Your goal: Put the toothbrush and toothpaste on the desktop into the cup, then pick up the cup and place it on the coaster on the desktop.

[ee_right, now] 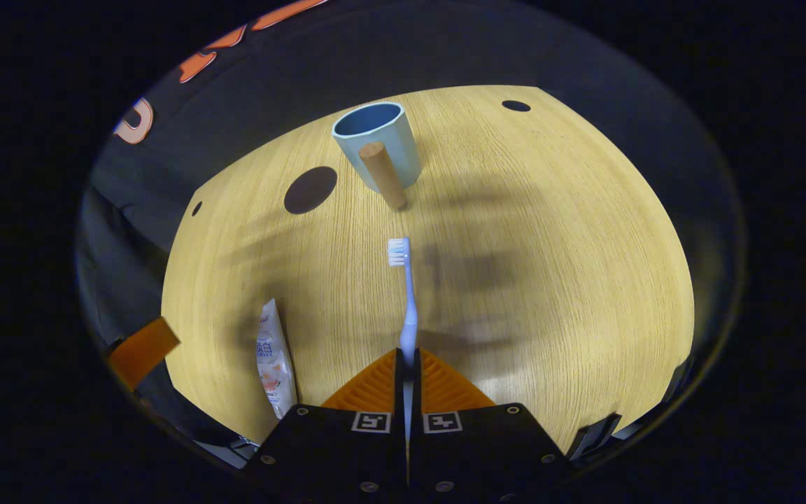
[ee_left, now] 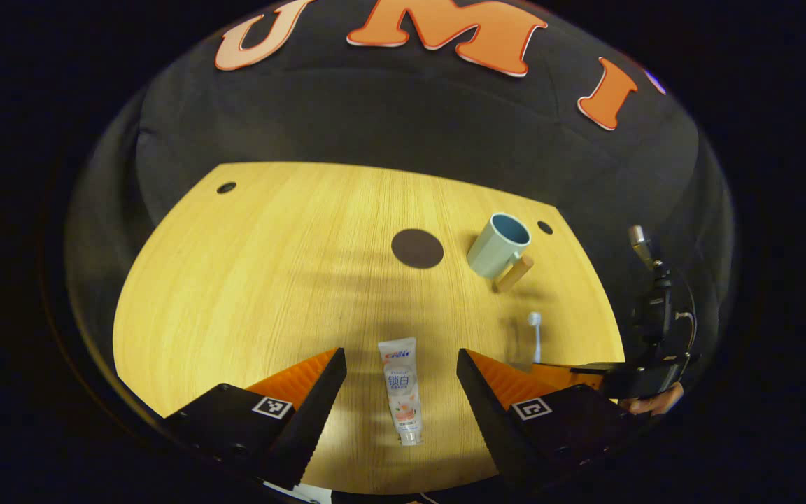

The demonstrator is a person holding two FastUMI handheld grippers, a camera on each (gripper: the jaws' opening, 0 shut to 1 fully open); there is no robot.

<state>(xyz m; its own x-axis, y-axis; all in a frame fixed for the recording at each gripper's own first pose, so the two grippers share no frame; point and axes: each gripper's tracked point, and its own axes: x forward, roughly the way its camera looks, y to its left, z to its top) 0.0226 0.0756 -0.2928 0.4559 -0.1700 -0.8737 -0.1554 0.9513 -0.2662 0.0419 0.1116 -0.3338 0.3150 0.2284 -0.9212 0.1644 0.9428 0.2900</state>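
Observation:
A white toothpaste tube (ee_left: 400, 389) lies on the wooden desktop (ee_left: 270, 280), between the spread fingers of my open left gripper (ee_left: 401, 367), untouched. A pale blue cup (ee_left: 499, 245) with a wooden handle stands upright at the far right, next to a dark round coaster (ee_left: 417, 248). My right gripper (ee_right: 408, 360) is shut on the handle of a light blue toothbrush (ee_right: 406, 287), whose bristle head points toward the cup (ee_right: 377, 143). The coaster (ee_right: 310, 190) lies left of the cup. The toothpaste (ee_right: 274, 358) lies to the lower left. The right gripper (ee_left: 644, 378) with the toothbrush (ee_left: 535, 336) also appears at the right edge.
Small dark holes mark the desktop near its far corners (ee_left: 226, 187) (ee_right: 515, 106). Black cloth surrounds the table on the far sides. A finger of the left gripper (ee_right: 143, 352) pokes in at the left edge of the right gripper view.

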